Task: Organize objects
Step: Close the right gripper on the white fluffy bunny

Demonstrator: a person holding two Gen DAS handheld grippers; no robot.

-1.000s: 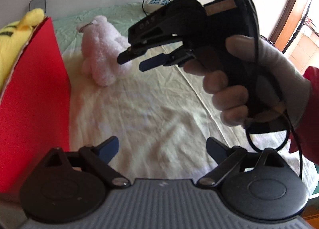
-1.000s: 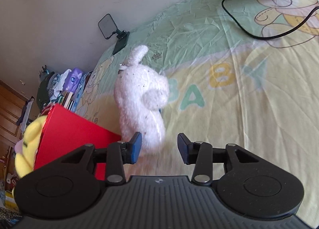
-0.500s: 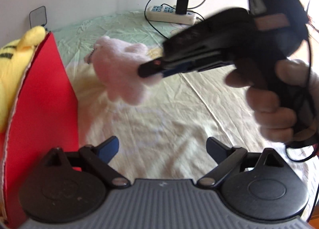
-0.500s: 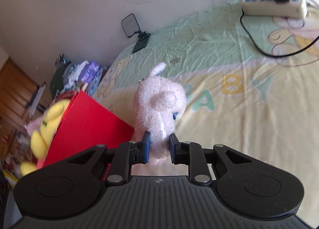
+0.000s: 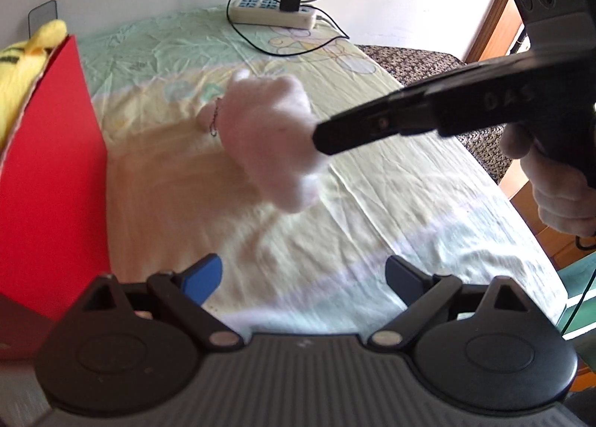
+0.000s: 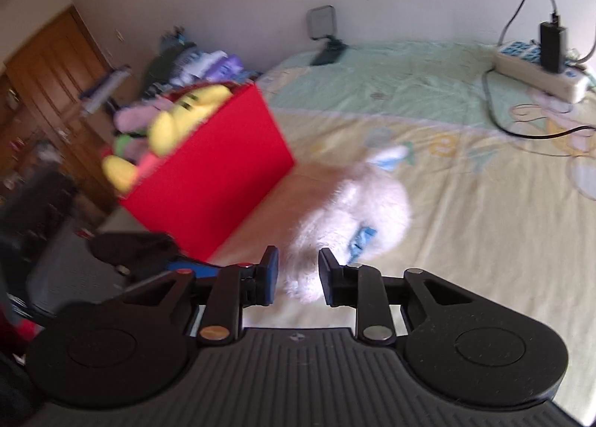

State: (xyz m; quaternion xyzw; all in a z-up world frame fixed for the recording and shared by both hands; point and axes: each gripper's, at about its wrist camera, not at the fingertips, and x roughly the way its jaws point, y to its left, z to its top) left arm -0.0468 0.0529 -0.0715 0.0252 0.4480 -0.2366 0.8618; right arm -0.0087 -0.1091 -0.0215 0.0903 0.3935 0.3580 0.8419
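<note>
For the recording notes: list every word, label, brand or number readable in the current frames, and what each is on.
"DAS": raised letters on the side of the right gripper, seen in the left wrist view.
Coloured letters printed on the bedsheet: blurred, not readable.
Black marking on the yellow plush toy in the red box: cut off, unreadable.
Power strip: markings too small.
Nothing else is legible.

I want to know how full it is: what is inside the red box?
Inside the red box, a yellow plush toy sticks out above the rim, with pink and green soft things beside it. The box wall hides whatever lies deeper.
</note>
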